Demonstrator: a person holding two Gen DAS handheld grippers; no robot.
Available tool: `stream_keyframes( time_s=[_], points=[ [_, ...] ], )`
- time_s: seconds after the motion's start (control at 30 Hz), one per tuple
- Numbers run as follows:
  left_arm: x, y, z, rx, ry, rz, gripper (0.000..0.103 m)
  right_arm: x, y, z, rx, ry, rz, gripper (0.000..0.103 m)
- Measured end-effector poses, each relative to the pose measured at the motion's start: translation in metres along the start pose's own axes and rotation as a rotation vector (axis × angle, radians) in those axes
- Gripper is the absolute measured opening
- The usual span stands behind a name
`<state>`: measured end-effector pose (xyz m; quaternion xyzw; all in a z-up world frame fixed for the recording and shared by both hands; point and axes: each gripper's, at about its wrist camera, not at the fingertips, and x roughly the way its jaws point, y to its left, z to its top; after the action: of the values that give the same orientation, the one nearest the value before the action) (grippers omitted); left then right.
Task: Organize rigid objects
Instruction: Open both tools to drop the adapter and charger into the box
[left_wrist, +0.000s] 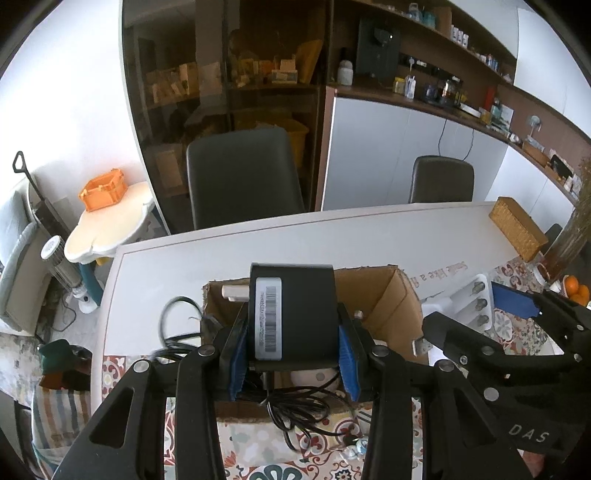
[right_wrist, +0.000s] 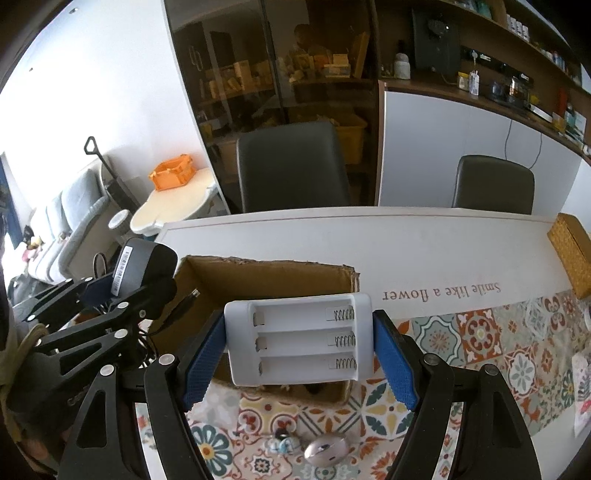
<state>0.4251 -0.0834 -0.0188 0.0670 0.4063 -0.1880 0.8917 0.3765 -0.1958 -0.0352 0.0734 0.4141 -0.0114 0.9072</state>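
Black plastic adapter (left_wrist: 293, 317), a hard, stiff block with a barcode label on its face, is pinched across its two side walls by the left gripper (left_wrist: 293, 363), blue pads pressed flat on it. It hangs above the open cardboard box (left_wrist: 391, 295). Probably moderately heavy for its size, with smooth shell sides, so a slip is possible; the wide flat sides look like the right place to hold. Its black cord (left_wrist: 295, 406) trails loose below into the box, limp and likely to snag on the box rim or drag other items.

White battery holder (right_wrist: 297, 338), a rigid thin-walled tray with three empty slots and springs, is clamped end to end by the right gripper (right_wrist: 299, 354), jaws spread wide around it with pads on its short ends. Likely very light and a bit brittle, so a gentle squeeze is enough. It sits just in front of the box's near wall, above the table.

Box interior is partly seen: a pale round item and cables lie inside. A silver mouse (right_wrist: 327, 448) and small bits lie on the patterned tablecloth (right_wrist: 480, 332) nearby, not yet boxed. A wicker box (right_wrist: 570, 254) stands at the far right of the table.
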Motion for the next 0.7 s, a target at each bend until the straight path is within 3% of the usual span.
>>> stream_keyframes(
  time_s=[0.37,0.43,0.5,0.7],
  points=[
    [0.046,0.005,-0.007,-0.007,0.116,-0.008,0.042,0.027,-0.006,0.003,0.008,0.061,-0.029,0.077],
    [0.044,0.006,-0.007,-0.002,0.107,0.030,0.047,0.029,-0.005,0.003,0.004,0.065,-0.031,0.077],
    [0.039,0.009,-0.007,0.009,0.098,0.064,0.065,0.032,-0.004,0.004,0.002,0.072,-0.032,0.077],
    [0.018,0.022,-0.008,-0.019,0.039,0.210,0.084,0.035,0.005,0.005,-0.002,0.080,-0.012,0.077]
  ],
)
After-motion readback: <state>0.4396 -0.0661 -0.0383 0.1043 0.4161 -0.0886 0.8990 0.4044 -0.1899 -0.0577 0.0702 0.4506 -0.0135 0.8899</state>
